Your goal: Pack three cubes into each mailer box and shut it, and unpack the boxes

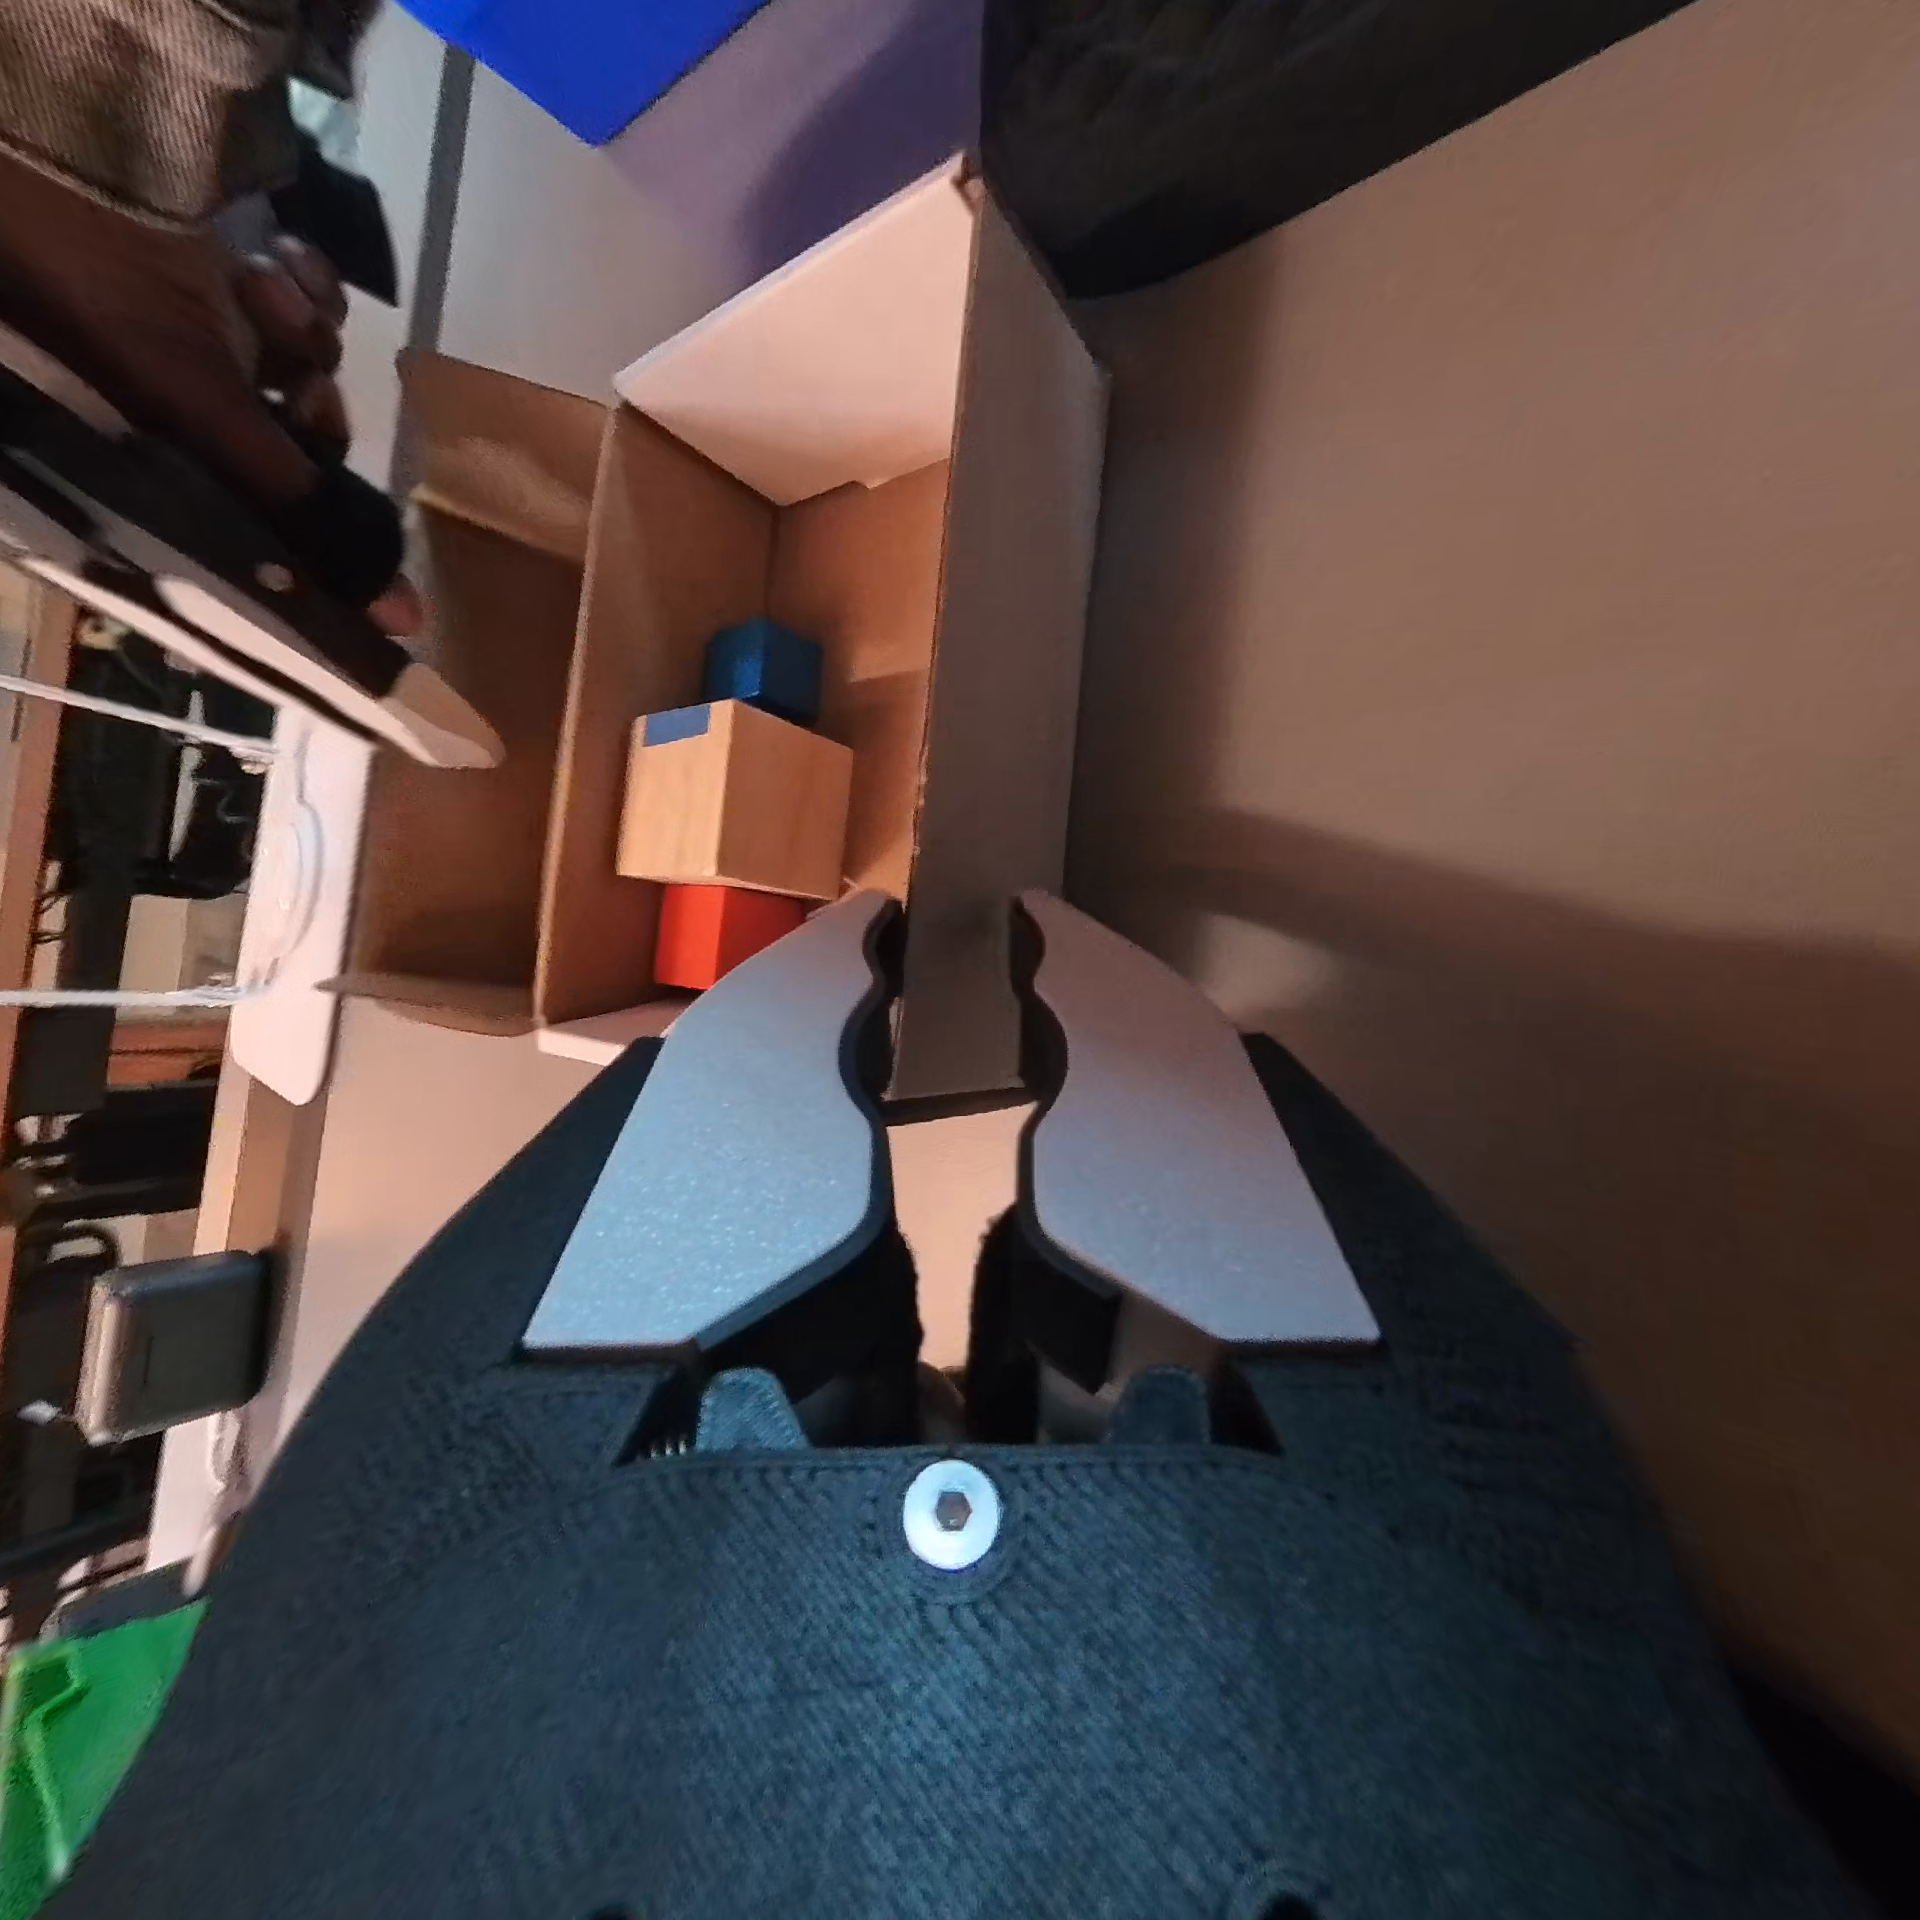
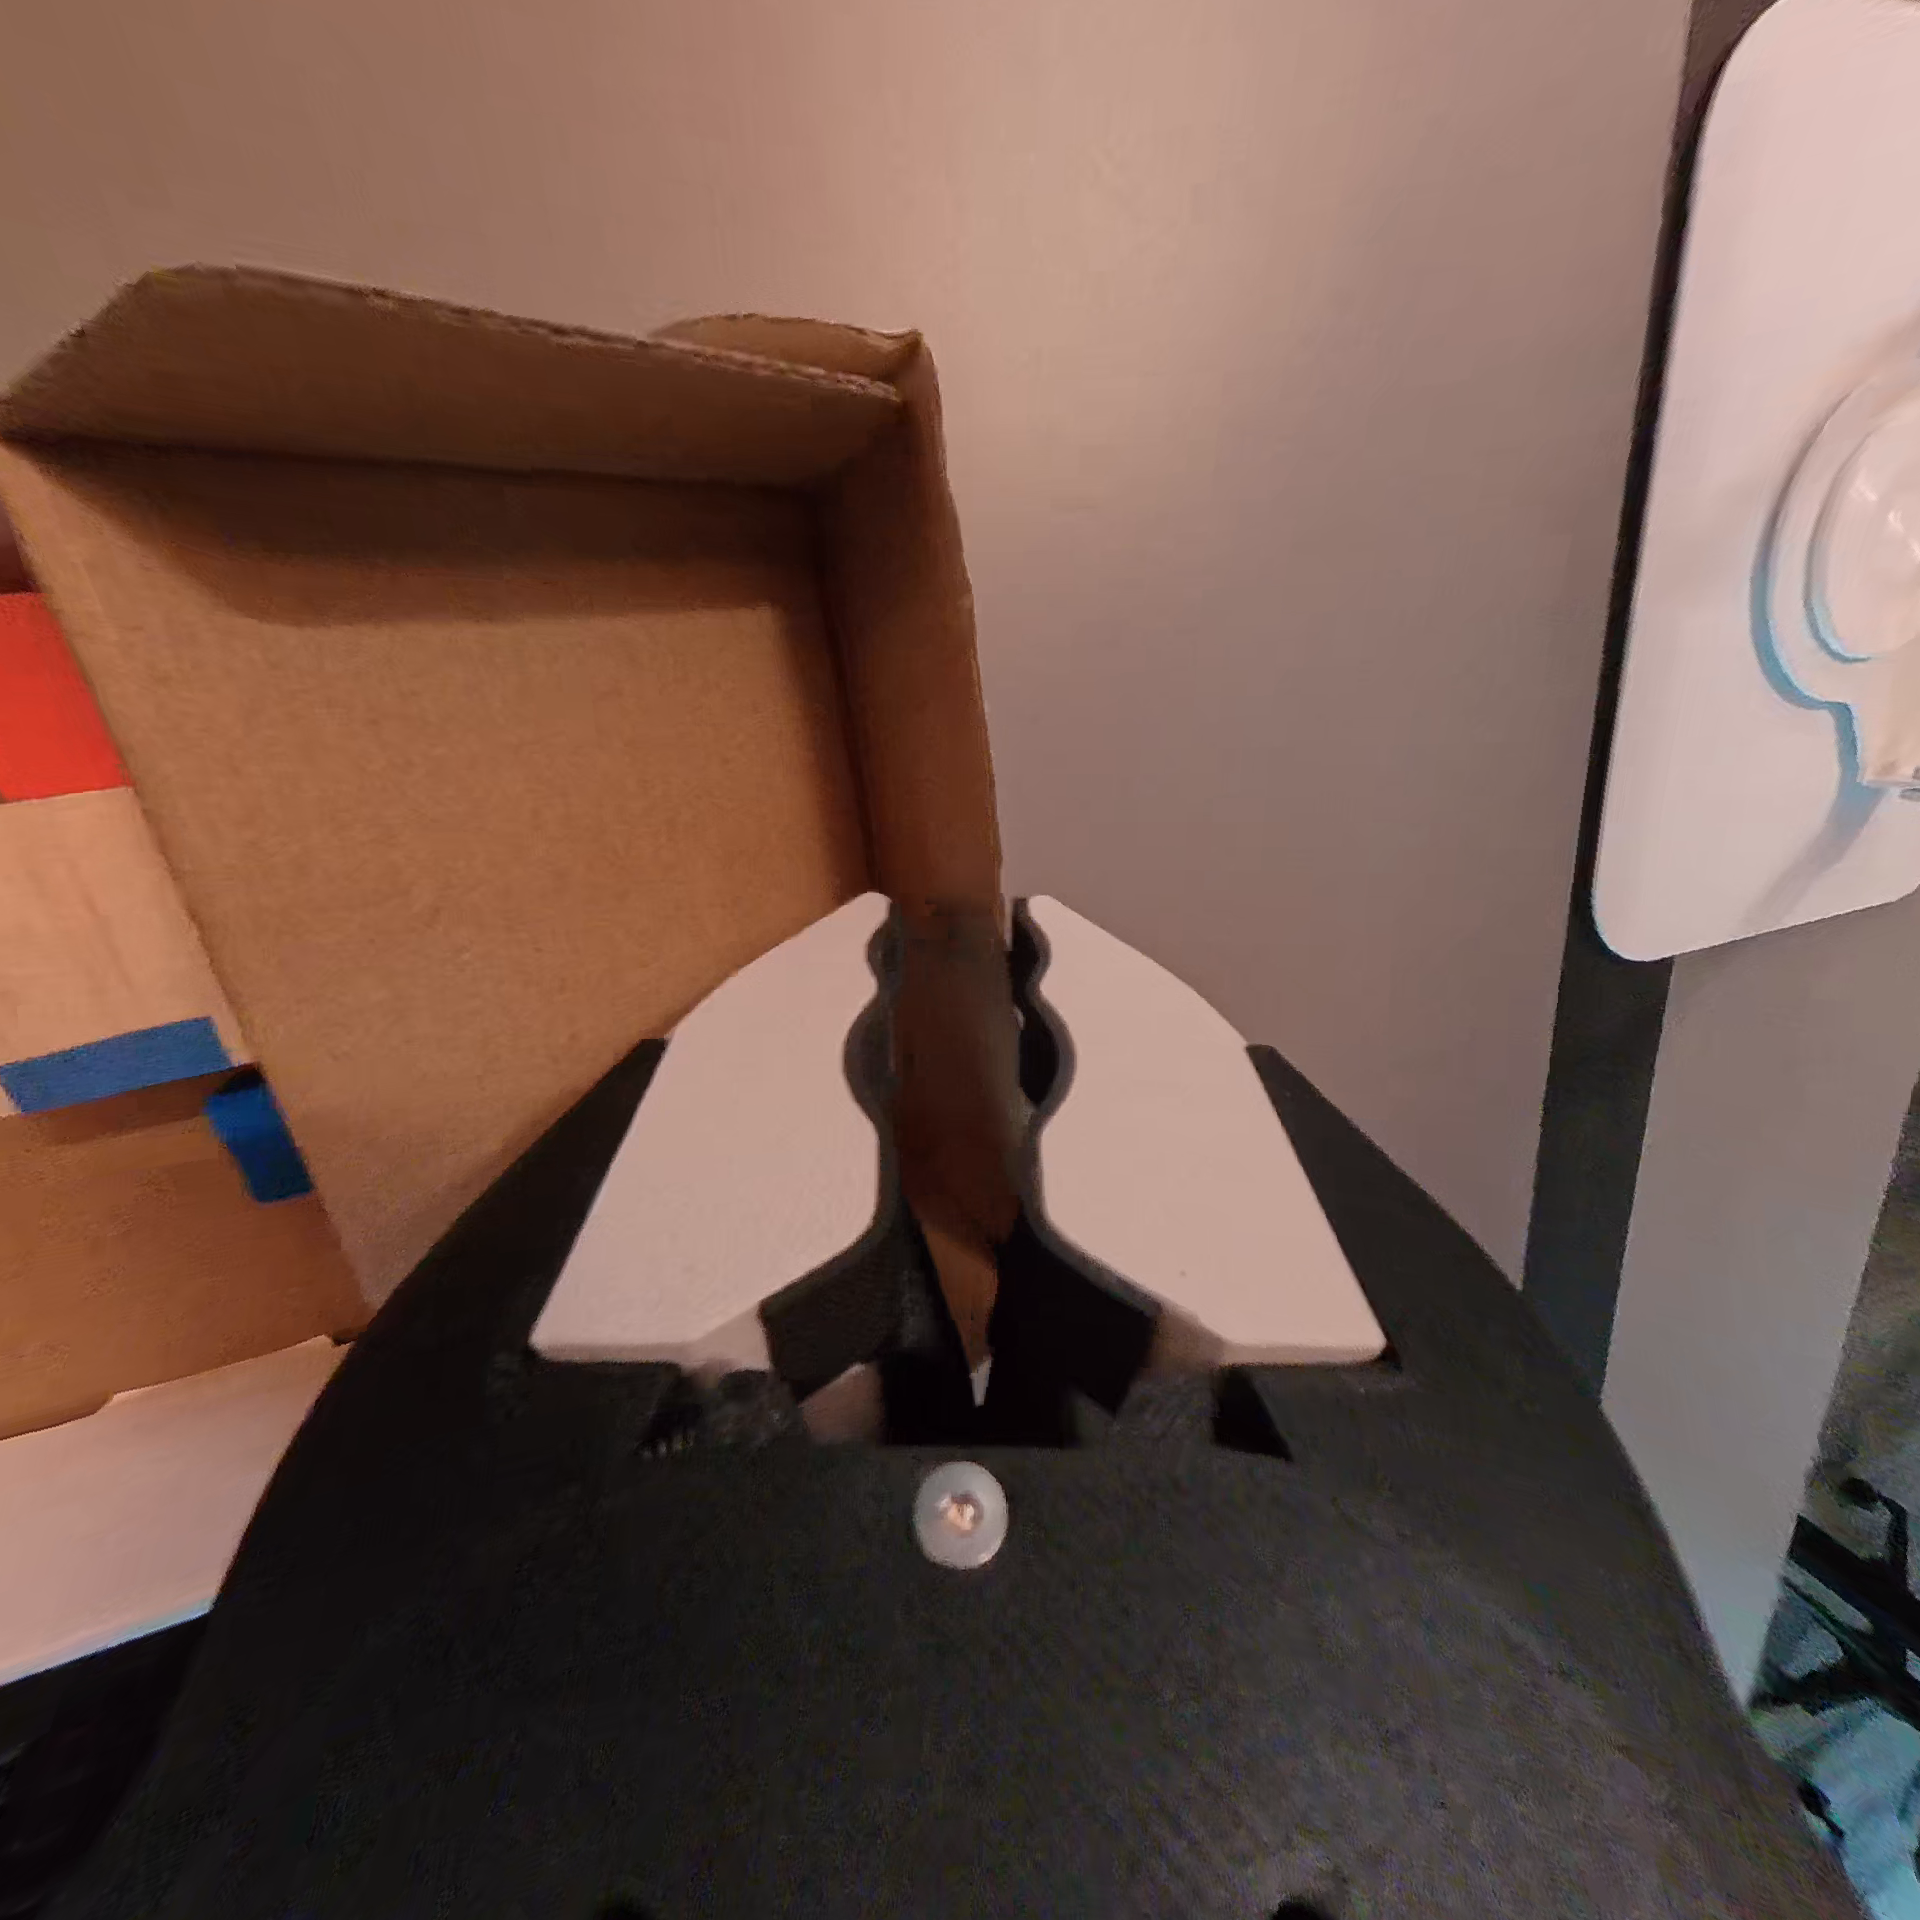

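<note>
Cardboard walls pinched at both ends

Worktop (image 1: pixel 1455 520) was pale, smooth and matte, lit warm, with long soft shadows across it. Behind it in the left wrist view sat a dark mass at the far edge and a blue shape (image 1: pixel 582 62) higher up; dim shelving and a green object (image 1: pixel 62 1745) showed off to the side. In the right wrist view a white plastic plate (image 2: pixel 1766 520) with a clear suction-cup fitting hung on a dark upright beside a plain wall.

Mailer box (image 1: pixel 790 582) was brown corrugated card, open, with raw fluted edges, standing on the worktop; part of more open card lay just beside it. Three cubes lay in a row inside, touching: a dark blue cube (image 1: pixel 764 675) farthest in, a larger bare-wood cube (image 1: pixel 732 800) with a strip of blue tape in the middle, and an orange-red cube (image 1: pixel 717 935) nearest the left claw.

Left claw (image 1: pixel 956 914), grey fingers on a ribbed black printed body, was nearly closed, with one upright side wall of the box between its wavy inner edges. Right claw (image 2: pixel 951 914), pale fingers on the same black body, was likewise closed down onto a thin standing flap of the box, the card running deep between the fingers. Its other end showed blurred in the left wrist view, a person's hand (image 1: pixel 208 343) gripping it.
</note>
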Action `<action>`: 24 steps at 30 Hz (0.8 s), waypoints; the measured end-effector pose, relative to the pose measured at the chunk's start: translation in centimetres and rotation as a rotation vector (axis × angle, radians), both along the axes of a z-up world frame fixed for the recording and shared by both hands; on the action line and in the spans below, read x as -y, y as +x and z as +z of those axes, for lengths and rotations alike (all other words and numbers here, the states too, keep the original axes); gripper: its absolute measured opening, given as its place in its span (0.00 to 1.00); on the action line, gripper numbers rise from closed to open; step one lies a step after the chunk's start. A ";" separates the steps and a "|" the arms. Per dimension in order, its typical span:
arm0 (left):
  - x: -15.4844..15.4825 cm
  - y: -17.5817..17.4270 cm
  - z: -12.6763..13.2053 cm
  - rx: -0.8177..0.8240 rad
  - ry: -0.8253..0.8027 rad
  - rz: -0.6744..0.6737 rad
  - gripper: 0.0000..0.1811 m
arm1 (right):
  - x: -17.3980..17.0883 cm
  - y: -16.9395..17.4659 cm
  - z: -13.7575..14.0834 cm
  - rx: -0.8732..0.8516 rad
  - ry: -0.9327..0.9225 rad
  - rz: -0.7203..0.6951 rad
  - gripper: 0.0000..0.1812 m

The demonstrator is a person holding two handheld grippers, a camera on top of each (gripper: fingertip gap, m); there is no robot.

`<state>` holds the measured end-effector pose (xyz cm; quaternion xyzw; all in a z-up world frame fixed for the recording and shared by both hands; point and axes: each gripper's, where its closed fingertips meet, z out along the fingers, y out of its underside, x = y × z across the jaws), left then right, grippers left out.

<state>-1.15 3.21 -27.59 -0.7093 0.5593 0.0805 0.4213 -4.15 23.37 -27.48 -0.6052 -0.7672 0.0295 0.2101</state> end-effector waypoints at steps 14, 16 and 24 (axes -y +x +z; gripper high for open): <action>-1.4 -2.3 8.4 0.646 0.030 0.041 0.23 | 9.6 2.0 12.5 -0.379 -0.112 0.288 0.33; -2.3 -3.5 8.7 0.757 0.023 0.101 0.23 | 12.6 3.0 11.4 -0.291 -0.104 0.476 0.30; -4.4 -6.2 7.6 1.053 -0.057 0.235 0.41 | 14.2 4.4 4.5 0.075 0.137 0.889 0.31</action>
